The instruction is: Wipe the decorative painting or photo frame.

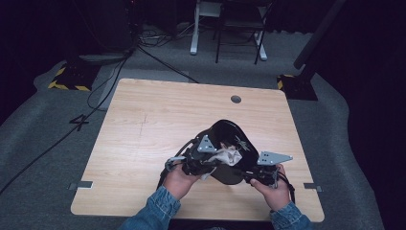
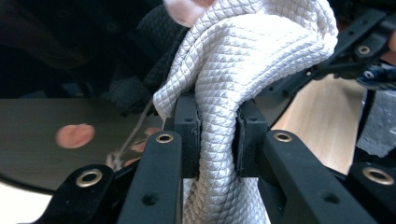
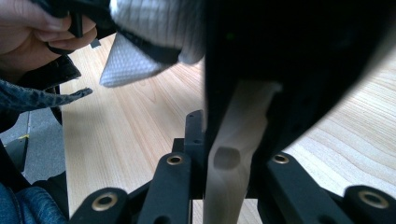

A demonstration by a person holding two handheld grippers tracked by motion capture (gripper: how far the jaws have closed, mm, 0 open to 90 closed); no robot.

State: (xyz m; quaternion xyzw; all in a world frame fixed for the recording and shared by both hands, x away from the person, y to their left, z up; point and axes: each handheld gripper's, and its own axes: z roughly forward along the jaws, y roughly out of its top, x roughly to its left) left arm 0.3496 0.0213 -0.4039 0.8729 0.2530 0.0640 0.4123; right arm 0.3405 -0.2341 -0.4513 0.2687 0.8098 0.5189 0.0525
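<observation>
A glossy black plate (image 1: 229, 135) is held tilted above the near middle of the wooden table (image 1: 153, 124). My right gripper (image 1: 252, 176) is shut on its near rim; in the right gripper view the jaws (image 3: 229, 156) pinch the black plate (image 3: 299, 70) edge-on. My left gripper (image 1: 210, 160) is shut on a white quilted cloth (image 1: 228, 155), which lies against the plate's inner face. In the left gripper view the cloth (image 2: 243, 60) bulges up from between the fingers (image 2: 187, 121), with the plate's mirror-like surface (image 2: 42, 149) to the left.
The tabletop (image 3: 130, 126) lies bare under the plate, with a round cable hole (image 1: 235, 99) at its far edge. Beyond the table are floor cables (image 1: 110, 81), a chair and desk legs (image 1: 239, 33), and a stand base (image 1: 297, 86).
</observation>
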